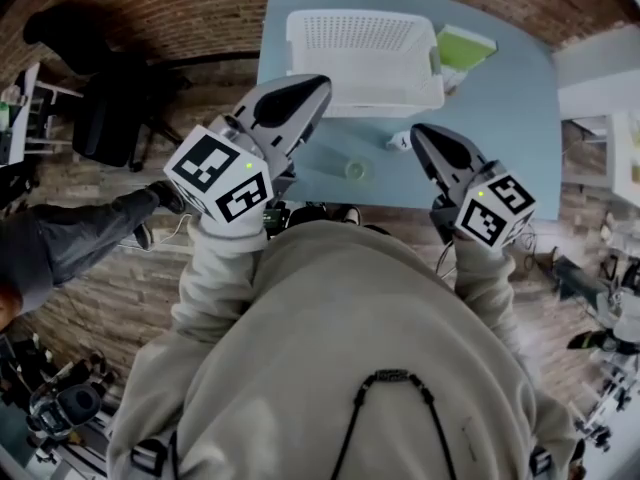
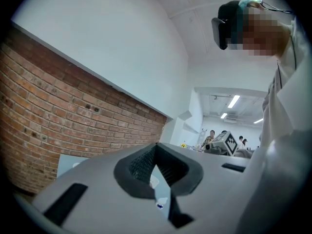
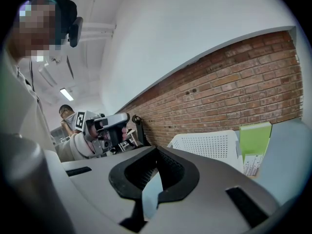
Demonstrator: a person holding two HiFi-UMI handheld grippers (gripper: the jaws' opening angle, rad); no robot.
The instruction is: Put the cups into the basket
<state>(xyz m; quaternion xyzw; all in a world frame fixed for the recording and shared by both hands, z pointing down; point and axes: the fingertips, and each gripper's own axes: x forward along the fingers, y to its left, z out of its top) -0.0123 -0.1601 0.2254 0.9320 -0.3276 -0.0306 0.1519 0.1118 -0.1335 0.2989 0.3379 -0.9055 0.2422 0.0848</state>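
White basket (image 1: 365, 58) (perforated walls), seemingly clear cup (image 1: 357, 171) nearby, left gripper (image 1: 316, 88), right gripper (image 1: 422, 134) both clenched

A clear cup (image 1: 357, 170) on the table (image 1: 520, 118) is barely visible; a small white item (image 1: 399, 141) nearby is too small to identify.

This looks like a shared lab or workshop. A bare brick wall (image 3: 234, 91) runs below white plaster, and strip lights (image 2: 233, 101) hang on a white ceiling above a plank-patterned floor (image 1: 100, 298). A pale blue bench (image 1: 500, 118) stands by the wall with a black office chair (image 1: 110, 118) beside it. Other people (image 2: 210, 136) are at the far end.
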